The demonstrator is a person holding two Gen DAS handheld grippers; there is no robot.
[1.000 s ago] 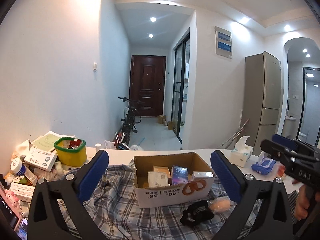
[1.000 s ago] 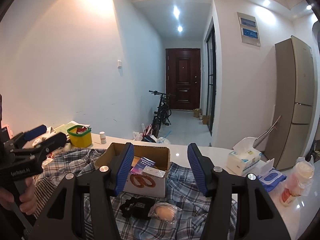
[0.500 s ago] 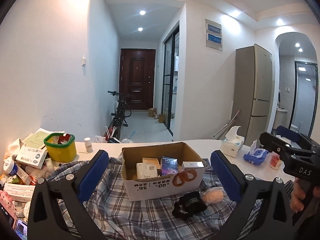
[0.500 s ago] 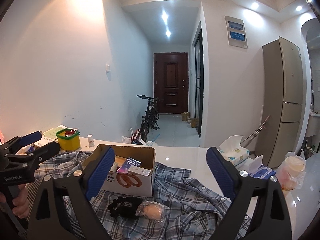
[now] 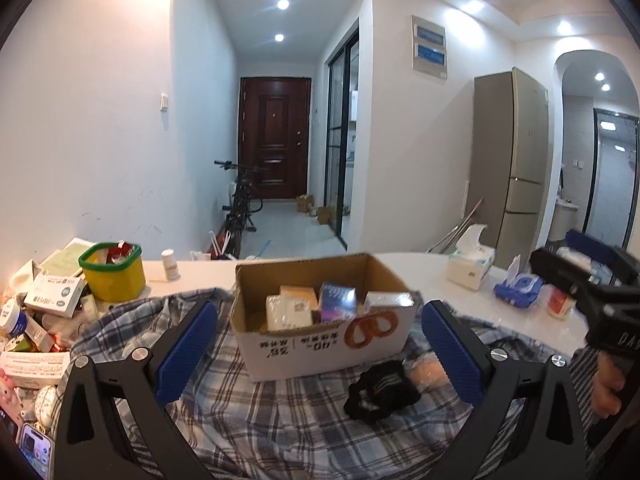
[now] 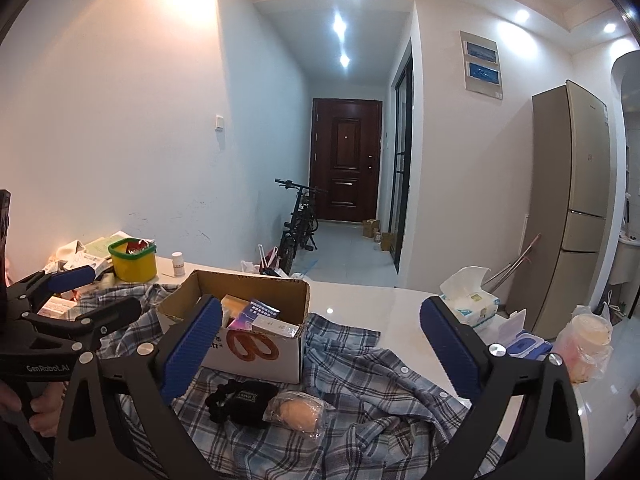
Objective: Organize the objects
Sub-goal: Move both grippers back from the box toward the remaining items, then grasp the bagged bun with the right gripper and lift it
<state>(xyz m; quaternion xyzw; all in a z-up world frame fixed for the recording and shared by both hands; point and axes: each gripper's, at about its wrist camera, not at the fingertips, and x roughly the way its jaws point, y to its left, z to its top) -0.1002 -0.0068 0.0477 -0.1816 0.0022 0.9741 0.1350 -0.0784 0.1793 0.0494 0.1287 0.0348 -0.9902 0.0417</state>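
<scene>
Just before a pick, by the look of it. Right gripper (image 6: 320,350) with jaws opening, nearly as wide as can be, nothing between them, aimed over a small black cloth pouch (image 6: 243,397) and a round peach-coloured thing in a clear plastic bag (image 6: 298,411). Both lying on a blue and white checked shirt (image 6: 360,372) spread on the white shiny table (image 6: 360,300), near its front edge. Just behind them, an open brown and white cardboard box (image 5: 320,344) with small packs inside. Left gripper (image 5: 318,344) wide open too, empty, facing that box. Next, probably: come down over the pouch or the bagged thing, close softly, lift into the box. Hard to tell what the bagged thing is. Pile of packs at the table's left edge cut off and jumbled.
</scene>
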